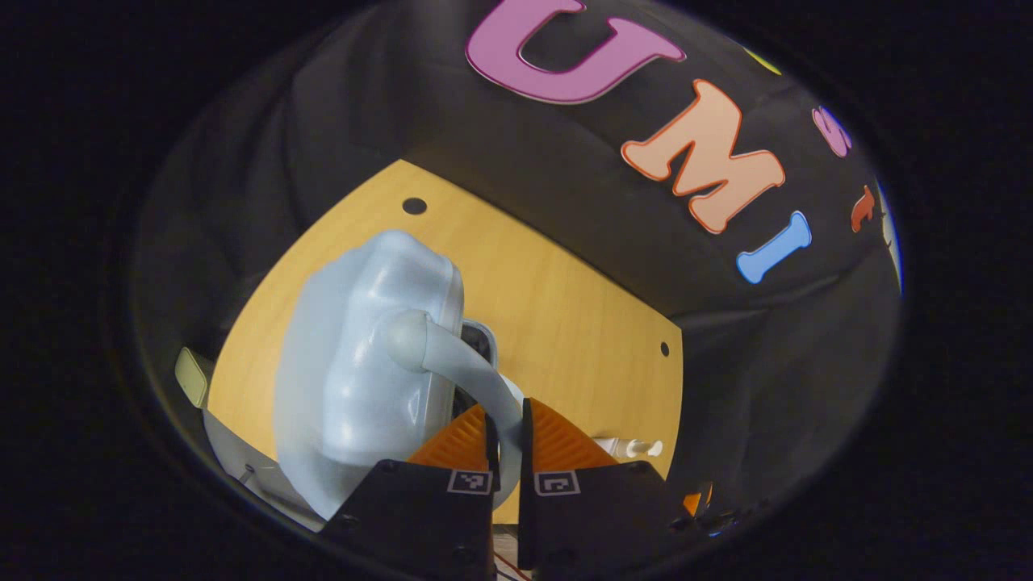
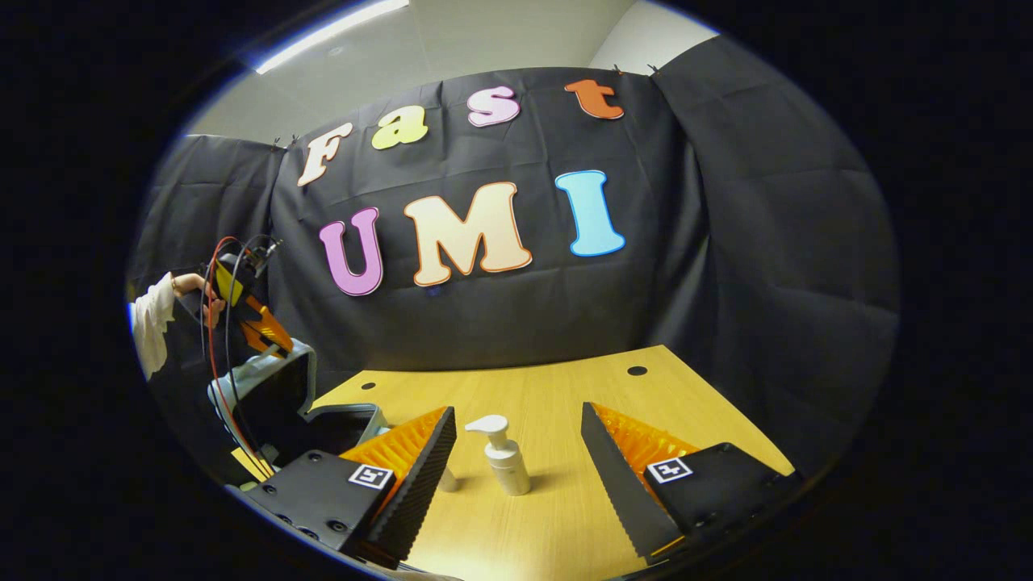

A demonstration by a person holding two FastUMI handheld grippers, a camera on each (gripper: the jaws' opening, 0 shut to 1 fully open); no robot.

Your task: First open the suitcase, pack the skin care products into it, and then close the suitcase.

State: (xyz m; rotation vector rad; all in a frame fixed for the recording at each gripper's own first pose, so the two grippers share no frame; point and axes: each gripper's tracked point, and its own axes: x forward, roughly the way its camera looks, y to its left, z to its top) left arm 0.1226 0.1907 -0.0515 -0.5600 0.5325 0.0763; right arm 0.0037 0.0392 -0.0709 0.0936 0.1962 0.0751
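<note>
Pale-blue suitcase lid [image 1: 363, 363] stood raised at ten o'clock on the wooden surface [image 1: 557, 315], held by its handle [image 1: 460, 363] between clamped left gripper [image 1: 507, 452] fingers. Could have slipped and slammed shut. Right gripper [image 2: 516, 460] fingers spread around, not touching, the pump bottle [image 2: 504, 456].

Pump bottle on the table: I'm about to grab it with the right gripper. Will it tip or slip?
The pump bottle is tall and narrow and stands upright, so a sideways nudge would probably topple it. Its smooth white body may slip, so grip low. The right gripper, open around it, looks well placed.
</note>
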